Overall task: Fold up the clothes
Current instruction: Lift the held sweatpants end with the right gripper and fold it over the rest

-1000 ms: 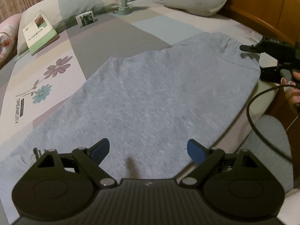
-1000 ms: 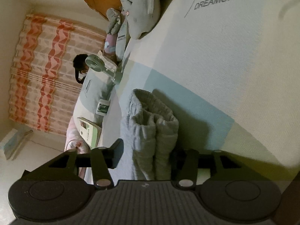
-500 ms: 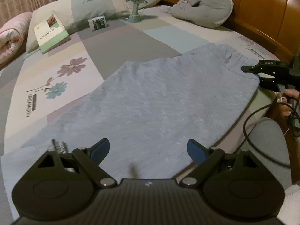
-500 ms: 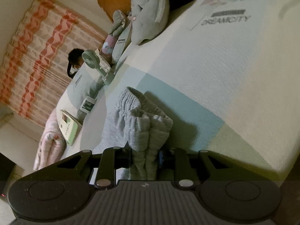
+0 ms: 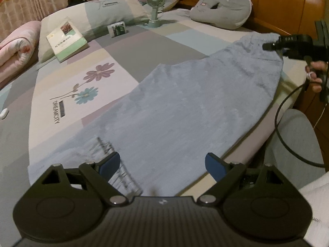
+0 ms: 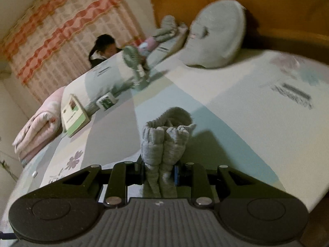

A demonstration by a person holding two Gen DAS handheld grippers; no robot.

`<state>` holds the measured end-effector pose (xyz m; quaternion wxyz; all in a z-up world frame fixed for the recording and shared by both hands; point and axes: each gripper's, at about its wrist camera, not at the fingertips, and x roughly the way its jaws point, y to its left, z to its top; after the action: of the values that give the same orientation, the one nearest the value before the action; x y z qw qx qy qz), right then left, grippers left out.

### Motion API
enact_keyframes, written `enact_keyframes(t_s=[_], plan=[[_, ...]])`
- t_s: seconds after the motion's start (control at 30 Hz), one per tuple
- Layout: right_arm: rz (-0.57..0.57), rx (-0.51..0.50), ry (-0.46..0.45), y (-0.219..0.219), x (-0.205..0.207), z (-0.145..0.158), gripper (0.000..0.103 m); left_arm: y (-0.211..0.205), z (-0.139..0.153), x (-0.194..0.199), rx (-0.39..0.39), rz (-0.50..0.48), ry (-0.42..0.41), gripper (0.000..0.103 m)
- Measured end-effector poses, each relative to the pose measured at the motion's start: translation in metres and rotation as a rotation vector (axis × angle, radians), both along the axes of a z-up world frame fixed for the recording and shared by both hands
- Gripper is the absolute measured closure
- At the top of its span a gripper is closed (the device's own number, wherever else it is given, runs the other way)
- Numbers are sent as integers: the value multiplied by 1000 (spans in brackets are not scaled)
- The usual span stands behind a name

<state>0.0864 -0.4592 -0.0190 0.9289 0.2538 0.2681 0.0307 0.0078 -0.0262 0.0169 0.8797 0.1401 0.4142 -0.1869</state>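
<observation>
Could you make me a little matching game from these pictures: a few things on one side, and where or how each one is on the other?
Things:
1. left gripper
2. right gripper
3. small fan
4. book

States:
A. leaning on a pillow
B. clamped on bunched grey fabric
C. standing upright near the headboard
D. wide apart, nothing between the fingers

Pairs: 1-D, 2-B, 3-C, 4-A

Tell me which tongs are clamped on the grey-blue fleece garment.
The right tongs: their pads pinch the bunched grey-blue fleece garment. The left tongs gape, empty.
</observation>
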Motion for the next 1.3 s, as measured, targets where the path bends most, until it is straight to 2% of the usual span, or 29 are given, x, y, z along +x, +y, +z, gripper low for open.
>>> enact_keyframes(t_s=[0.3, 0.67, 0.97, 1.3], plan=[[77, -141, -41, 72, -2, 51, 74, 51, -1, -17, -34, -20, -22, 13], [187, -300, -84, 168, -16, 85, 74, 103, -14, -44, -90, -7, -15, 13], [291, -344, -114, 232, -22, 104, 75, 139, -10, -59, -121, 38, -42, 13], [425, -370, -115, 297, -26, 106, 75, 166, -8, -67, -147, 69, -63, 13]])
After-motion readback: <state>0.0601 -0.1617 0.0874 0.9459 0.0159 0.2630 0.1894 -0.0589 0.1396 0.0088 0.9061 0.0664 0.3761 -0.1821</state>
